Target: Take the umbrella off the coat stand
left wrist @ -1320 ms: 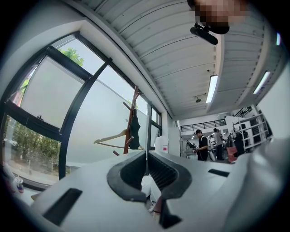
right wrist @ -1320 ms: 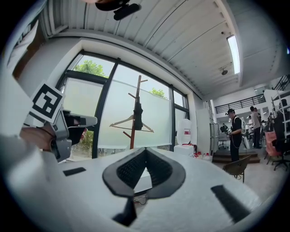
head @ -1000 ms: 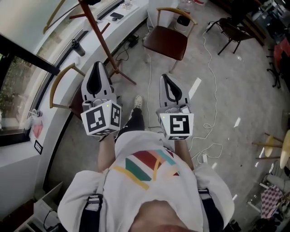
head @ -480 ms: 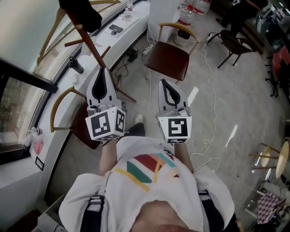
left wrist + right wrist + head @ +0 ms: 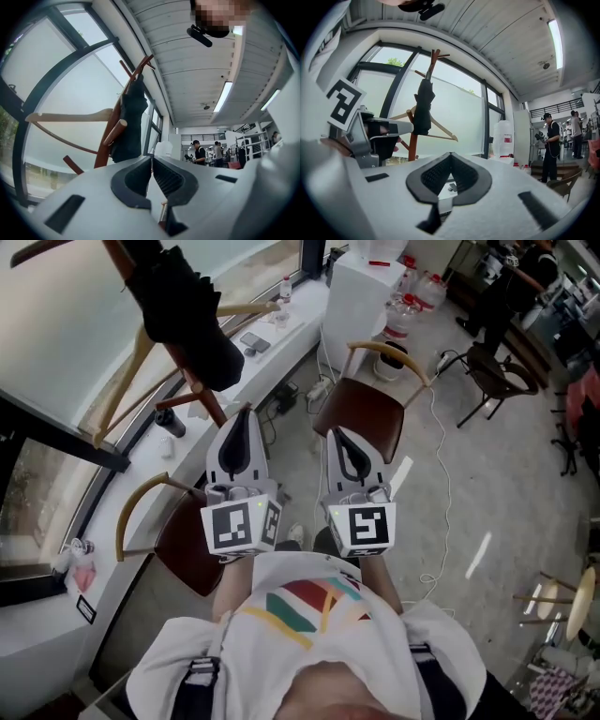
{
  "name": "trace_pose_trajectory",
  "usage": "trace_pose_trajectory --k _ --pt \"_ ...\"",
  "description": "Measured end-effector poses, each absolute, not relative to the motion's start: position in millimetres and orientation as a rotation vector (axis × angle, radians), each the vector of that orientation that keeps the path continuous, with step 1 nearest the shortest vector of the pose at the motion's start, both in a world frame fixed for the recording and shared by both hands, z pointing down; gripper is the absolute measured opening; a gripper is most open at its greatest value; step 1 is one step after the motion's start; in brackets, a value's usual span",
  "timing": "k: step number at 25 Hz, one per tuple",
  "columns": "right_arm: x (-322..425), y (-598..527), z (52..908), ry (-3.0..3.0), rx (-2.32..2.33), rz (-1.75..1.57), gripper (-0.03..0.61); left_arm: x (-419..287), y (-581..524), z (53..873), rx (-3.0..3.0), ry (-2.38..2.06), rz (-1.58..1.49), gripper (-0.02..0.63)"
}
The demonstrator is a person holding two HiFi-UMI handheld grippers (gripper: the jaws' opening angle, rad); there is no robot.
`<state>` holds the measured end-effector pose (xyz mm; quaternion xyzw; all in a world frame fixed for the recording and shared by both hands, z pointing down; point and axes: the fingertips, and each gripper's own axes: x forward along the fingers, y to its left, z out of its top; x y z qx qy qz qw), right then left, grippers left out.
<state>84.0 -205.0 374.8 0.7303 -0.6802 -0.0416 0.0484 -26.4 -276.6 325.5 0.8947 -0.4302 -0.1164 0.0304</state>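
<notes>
The coat stand (image 5: 201,393) rises by the window, a reddish wooden pole with pegs sticking out, and one dark umbrella (image 5: 187,324) hangs folded from a peg near its top. It is plain from both gripper views too, as a limp dark bundle (image 5: 131,122) (image 5: 423,110) against the glass. One pale wooden hanger (image 5: 127,381) also hangs on the stand, just beside the umbrella. The person holds two grippers out side by side, both pointing toward the stand and both short of the umbrella. The left gripper (image 5: 247,413) is the nearer to the pole and the right gripper (image 5: 339,435) is farther from it. Each pair of fingers is pressed together at the tips with nothing between them, as the left gripper (image 5: 151,157) and the right gripper (image 5: 450,153) show in their own views. Behind the stand runs a white counter (image 5: 291,320) under the window, with one phone (image 5: 253,341) lying on it. Two chairs with curved wooden arms and dark red seats flank the stand's foot, one chair (image 5: 183,545) on the window side below the left gripper and the other chair (image 5: 361,413) out in the room beyond the right gripper. One black chair (image 5: 492,381) stands much farther from the stand. A white cable (image 5: 441,474) trails over the floor.
</notes>
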Motion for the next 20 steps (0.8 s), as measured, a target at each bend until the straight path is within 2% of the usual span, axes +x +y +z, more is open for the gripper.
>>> trace_pose_trajectory --k 7,20 --pt "94 -238 375 -2.105 2.177 -0.1 0.0 -17 -301 334 2.761 -1.349 -0.327 0.014" --pt "95 -268 368 -2.396 1.951 -0.093 0.0 -25 -301 321 2.593 -1.686 -0.338 0.014"
